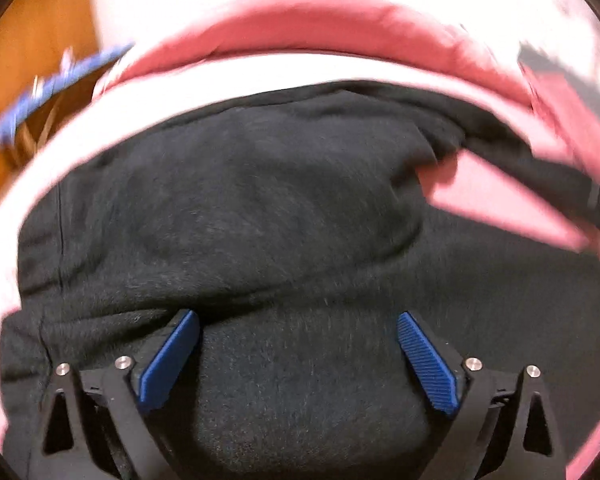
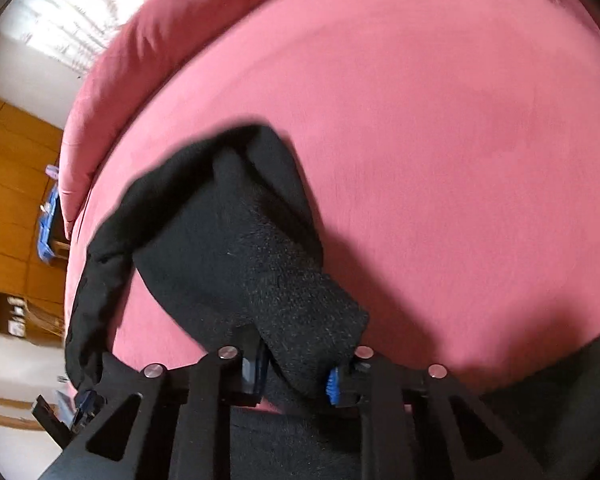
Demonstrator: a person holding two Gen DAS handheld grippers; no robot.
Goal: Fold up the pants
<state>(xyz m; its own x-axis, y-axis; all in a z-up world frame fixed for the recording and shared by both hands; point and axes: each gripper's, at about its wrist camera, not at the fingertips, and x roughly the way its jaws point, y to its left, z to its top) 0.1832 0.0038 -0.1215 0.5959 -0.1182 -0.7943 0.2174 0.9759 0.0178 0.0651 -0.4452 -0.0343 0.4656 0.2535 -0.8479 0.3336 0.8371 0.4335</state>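
Observation:
The black fleece pants (image 1: 236, 216) lie bunched on a pink cushioned surface (image 1: 496, 196). My left gripper (image 1: 298, 320) is open, its blue pads (image 1: 168, 360) spread just above the black cloth, holding nothing. In the right wrist view my right gripper (image 2: 296, 376) is shut on a thick fold of the pants (image 2: 268, 264) and holds it lifted over the pink surface (image 2: 440, 140). The cloth hangs from the jaws down to the left. The right gripper's blue pads (image 2: 332, 388) are mostly hidden by the cloth.
The pink surface has a raised padded rim (image 2: 112, 92) at its far side. Beyond it are orange wooden cabinets (image 2: 12, 184) and a blue object (image 2: 46, 228). A bright white band (image 1: 228, 76) runs between rim and pants in the left wrist view.

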